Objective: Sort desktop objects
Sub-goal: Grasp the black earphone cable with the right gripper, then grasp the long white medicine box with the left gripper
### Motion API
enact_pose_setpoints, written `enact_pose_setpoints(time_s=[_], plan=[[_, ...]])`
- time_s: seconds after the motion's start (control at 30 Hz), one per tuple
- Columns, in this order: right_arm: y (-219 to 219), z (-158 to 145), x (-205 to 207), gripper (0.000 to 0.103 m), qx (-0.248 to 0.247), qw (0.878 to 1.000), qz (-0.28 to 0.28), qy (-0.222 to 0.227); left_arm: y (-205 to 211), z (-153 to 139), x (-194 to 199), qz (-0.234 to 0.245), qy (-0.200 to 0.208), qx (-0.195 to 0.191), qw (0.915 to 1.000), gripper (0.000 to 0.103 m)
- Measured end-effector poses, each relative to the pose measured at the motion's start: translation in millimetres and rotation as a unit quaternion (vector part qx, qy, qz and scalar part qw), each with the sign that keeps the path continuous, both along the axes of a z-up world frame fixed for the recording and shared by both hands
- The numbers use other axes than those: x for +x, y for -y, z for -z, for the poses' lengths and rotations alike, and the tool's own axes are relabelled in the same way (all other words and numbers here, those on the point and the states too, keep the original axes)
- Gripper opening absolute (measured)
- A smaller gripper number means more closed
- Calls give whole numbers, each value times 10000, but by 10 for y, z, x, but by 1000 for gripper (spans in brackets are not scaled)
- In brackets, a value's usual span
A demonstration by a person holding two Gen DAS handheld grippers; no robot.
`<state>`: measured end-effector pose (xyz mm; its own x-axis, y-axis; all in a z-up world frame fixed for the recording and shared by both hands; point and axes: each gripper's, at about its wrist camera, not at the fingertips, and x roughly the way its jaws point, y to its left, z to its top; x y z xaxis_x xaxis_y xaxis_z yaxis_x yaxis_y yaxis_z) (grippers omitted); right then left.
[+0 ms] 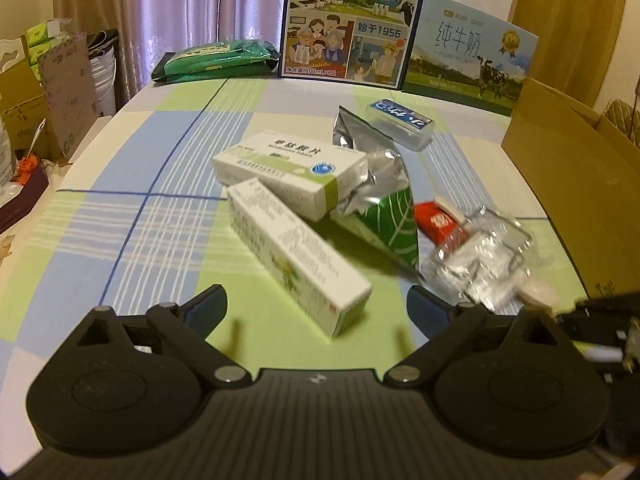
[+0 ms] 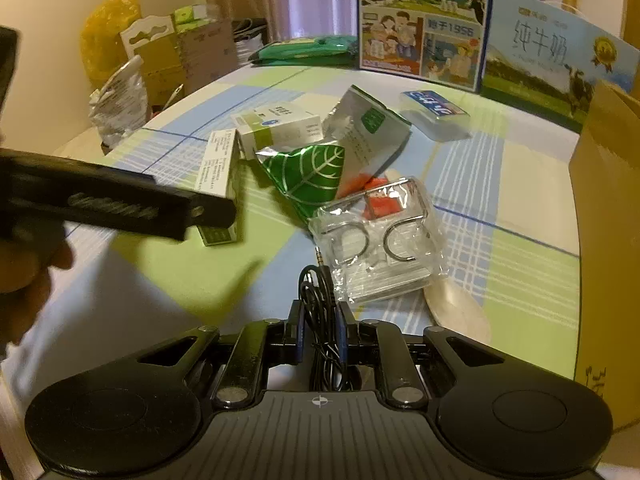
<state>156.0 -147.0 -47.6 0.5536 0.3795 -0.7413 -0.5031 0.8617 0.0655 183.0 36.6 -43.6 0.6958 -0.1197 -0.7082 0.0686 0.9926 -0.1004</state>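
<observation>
Left wrist view: your left tongs (image 1: 318,308) gape wide and empty over the nearest of two medicine boxes (image 1: 298,256) on the worktop (image 1: 120,200).

Right wrist view: your right tongs (image 2: 320,328) pinch one coiled audio cable (image 2: 320,312); lift it clear of the one clear packet (image 2: 380,240) toward the one cardboard box (image 2: 608,220).

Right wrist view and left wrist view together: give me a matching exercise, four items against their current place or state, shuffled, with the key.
Items:
1. black audio cable
2. left gripper
3. clear plastic packet
4. blue-lidded clear case

Places or states:
A. lying on the tablecloth, holding two metal rings
B. open, nothing between its fingers
C. clamped in the right gripper
D. far side of the pile, near the milk cartons

Pairs: 1-C, 2-B, 3-A, 4-D
</observation>
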Motion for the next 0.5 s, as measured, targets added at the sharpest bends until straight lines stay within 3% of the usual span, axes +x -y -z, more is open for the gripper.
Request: enact_pose_setpoints(time_s=[0.07,0.17,0.23,0.5], plan=[[16,-2,-4,12,29,10000,35,-23,16,37,100,-15,-18,-12,10000,85],[29,-5,-14,12,53,10000,66,-50,28,87,214,-78,-125,-4,9999,66],[35,-5,-28,12,79,9999,83,-71,30,96,218,-90,-169,26,9998,47],[82,-49,-263,12,274,9990,246,-236,12,23,-307,-79,-330,223,9992,22]])
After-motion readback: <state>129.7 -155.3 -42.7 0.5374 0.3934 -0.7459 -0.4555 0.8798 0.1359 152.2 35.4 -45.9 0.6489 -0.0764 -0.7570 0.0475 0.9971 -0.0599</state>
